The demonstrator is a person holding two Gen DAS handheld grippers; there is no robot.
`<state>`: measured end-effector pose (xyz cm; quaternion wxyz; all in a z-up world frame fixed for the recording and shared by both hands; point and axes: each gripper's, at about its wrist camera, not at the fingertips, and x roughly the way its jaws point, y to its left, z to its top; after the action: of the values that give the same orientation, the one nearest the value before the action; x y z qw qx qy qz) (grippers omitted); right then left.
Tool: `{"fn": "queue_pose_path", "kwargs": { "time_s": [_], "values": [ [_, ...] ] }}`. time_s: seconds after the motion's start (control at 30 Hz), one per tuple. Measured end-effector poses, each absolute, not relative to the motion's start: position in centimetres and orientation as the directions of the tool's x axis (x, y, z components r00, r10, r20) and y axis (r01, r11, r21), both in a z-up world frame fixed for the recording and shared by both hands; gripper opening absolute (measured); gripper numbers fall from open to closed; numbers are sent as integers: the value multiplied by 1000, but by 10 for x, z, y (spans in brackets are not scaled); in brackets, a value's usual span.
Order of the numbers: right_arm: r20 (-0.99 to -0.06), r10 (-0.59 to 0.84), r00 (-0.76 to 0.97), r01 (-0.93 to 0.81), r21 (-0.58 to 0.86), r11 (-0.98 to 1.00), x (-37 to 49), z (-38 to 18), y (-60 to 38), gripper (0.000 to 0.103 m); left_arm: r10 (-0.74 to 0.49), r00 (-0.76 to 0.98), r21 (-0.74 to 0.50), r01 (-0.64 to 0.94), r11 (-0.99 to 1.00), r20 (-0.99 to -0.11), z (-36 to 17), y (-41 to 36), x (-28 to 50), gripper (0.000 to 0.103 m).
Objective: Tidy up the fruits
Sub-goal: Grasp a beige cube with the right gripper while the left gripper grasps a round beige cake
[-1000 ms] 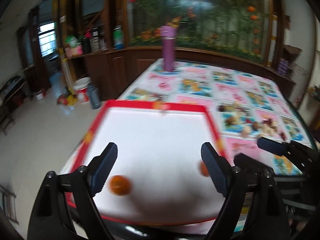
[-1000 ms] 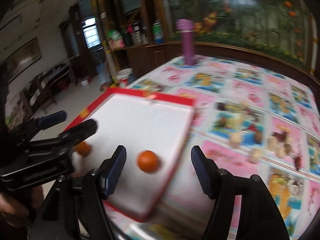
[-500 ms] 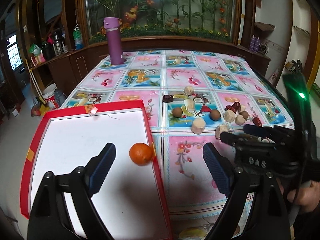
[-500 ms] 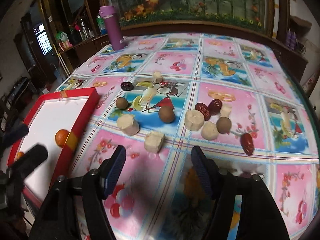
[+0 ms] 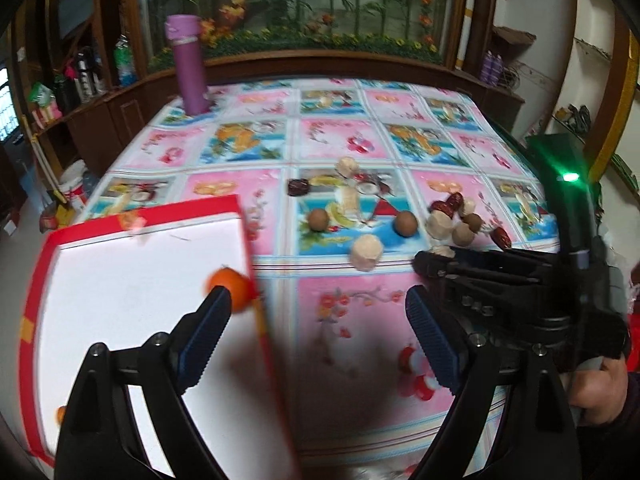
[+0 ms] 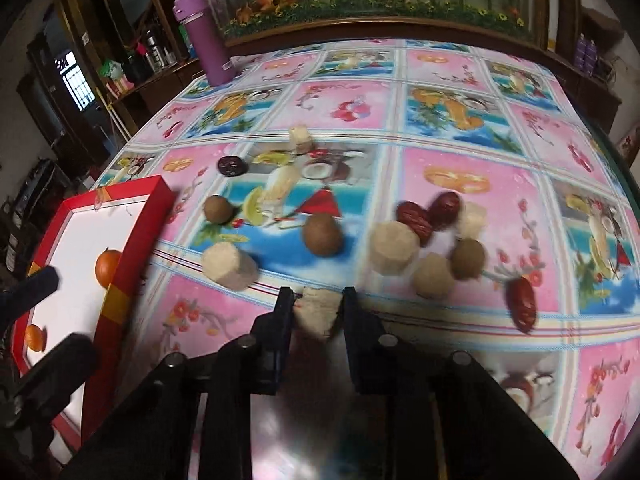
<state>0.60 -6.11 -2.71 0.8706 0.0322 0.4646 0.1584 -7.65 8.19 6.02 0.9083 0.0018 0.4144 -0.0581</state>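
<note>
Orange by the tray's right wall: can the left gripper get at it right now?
Probably yes: the left gripper is open and empty, the orange sits just off its left jaw, nothing covering it; the tray wall crowds one side.

counter's got a glossy oilcloth point(image 6: 460, 168) in pink and blue squares printed with fruit and flowers. red-rimmed cardboard tray point(image 6: 132, 248) is white inside, with yellow tape patches, holding bright round oranges point(image 6: 107, 266). scattered around: beige chunky cut pieces point(image 6: 228, 266), brown round fruits point(image 6: 322, 234), dark red wrinkly dates point(image 6: 414, 218), plus a purple plastic bottle point(image 6: 206, 38)
</note>
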Motion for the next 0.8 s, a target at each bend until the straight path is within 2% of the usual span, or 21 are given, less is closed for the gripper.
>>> {"fn": "queue_pose_path", "kwargs": {
  "time_s": [0.27, 0.43, 0.47, 0.53, 0.7, 0.77, 0.8],
  "values": [
    [-772, 332, 542, -222, 250, 942, -9, -17, -114, 23, -82, 606, -5, 129, 992, -791, 40, 42, -30, 89],
    [-759, 365, 539, -250, 270, 930, -10, -17, -116, 23, -57, 550, -29, 61, 998, -833, 20, 41, -5, 87],
    [-757, 373, 536, -253, 278, 927, -10, -18, -117, 23, -52, 550, -30, 49, 998, -833, 19, 41, -4, 84],
    [-756, 378, 534, -254, 283, 925, -9, -19, -118, 23, -50, 539, -37, 34, 999, -841, 14, 43, -1, 72],
    [-758, 381, 530, -248, 291, 924, -6, -23, -120, 23, -40, 544, -30, 27, 999, -838, 9, 42, 2, 56],
    [-759, 377, 531, -250, 285, 925, -6, -23, -119, 23, -35, 551, -30, 18, 999, -834, 9, 44, 4, 47],
    [-759, 376, 531, -249, 284, 926, -6, -23, -119, 23, -33, 556, -30, 14, 999, -830, 10, 45, 4, 38]
  ]
}}
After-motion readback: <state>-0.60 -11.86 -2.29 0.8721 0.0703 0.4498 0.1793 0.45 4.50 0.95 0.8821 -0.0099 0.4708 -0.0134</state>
